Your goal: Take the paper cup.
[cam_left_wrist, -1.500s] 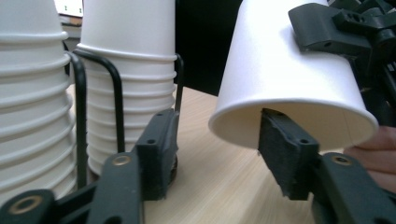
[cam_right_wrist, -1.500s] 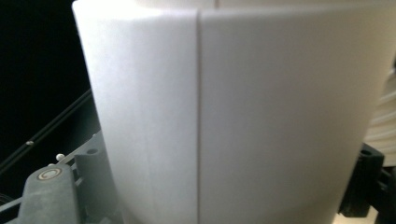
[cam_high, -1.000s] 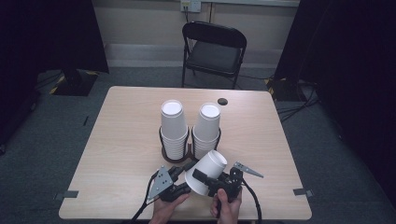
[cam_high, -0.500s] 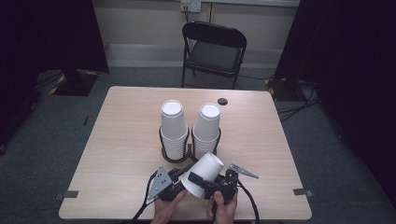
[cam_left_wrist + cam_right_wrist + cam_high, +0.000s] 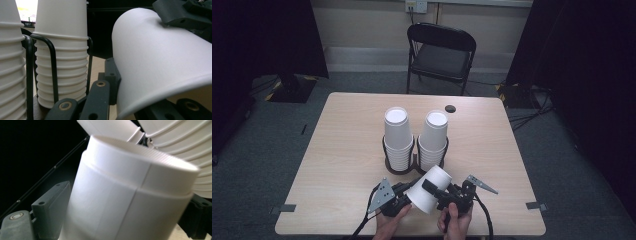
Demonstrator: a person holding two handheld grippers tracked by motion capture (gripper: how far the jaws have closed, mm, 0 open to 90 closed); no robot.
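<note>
**Cup passed between my two hands at the counter's near edge**

While my left gripper (image 5: 404, 197) has its jaws clamped tight on the rim end of a single white paper cup (image 5: 428, 189), my right gripper (image 5: 447, 196) has just been opening its jaws; they now stand wide either side of the cup's base end, and I cannot tell whether they touch it. The cup lies tilted, base raised toward the rack, mouth toward me, over the near edge of the pale wood-grain counter (image 5: 337, 150). Its wall is smooth and matt, with one straight seam and a finely ribbed base band (image 5: 150, 162). Just beyond, a black wire holder (image 5: 414, 162) carries two stacks of upturned white cups (image 5: 398, 135), their rolled rims layered in close rings.
</note>
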